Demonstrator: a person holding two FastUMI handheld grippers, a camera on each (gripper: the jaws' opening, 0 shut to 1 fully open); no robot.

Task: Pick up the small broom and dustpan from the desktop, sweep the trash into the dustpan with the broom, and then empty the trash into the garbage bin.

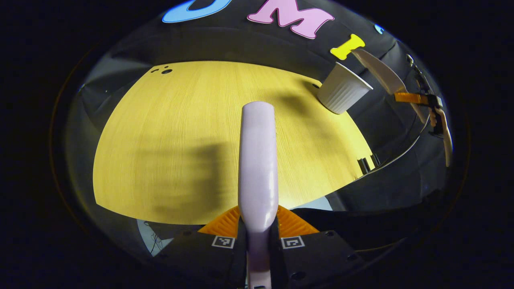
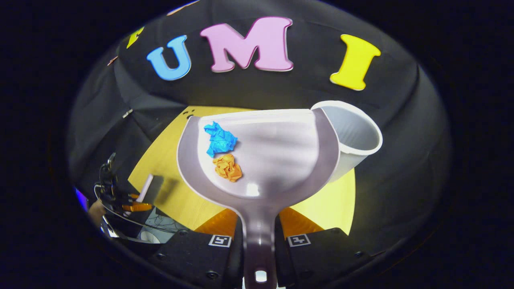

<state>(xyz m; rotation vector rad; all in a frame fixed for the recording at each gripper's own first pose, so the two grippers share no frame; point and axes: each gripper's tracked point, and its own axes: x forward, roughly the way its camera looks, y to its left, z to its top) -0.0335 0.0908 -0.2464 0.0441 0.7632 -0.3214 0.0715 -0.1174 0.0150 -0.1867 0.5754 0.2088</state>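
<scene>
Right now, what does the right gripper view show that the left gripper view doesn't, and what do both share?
Right gripper view: the blue paper ball and orange paper ball lying in the dustpan, whose handle the right hand-held gripper clamps.

Left gripper view: the broom handle clamped in the left hand-held gripper, and small dark holes at the desktop's far corner.

Both: the yellow desktop and the white ribbed bin.

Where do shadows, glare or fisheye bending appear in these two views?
Left gripper view: broad soft shadows cross the table, whose edges bow outward. Right gripper view: a small bright glare spot on the dustpan near its handle; the bin looks stretched.
</scene>
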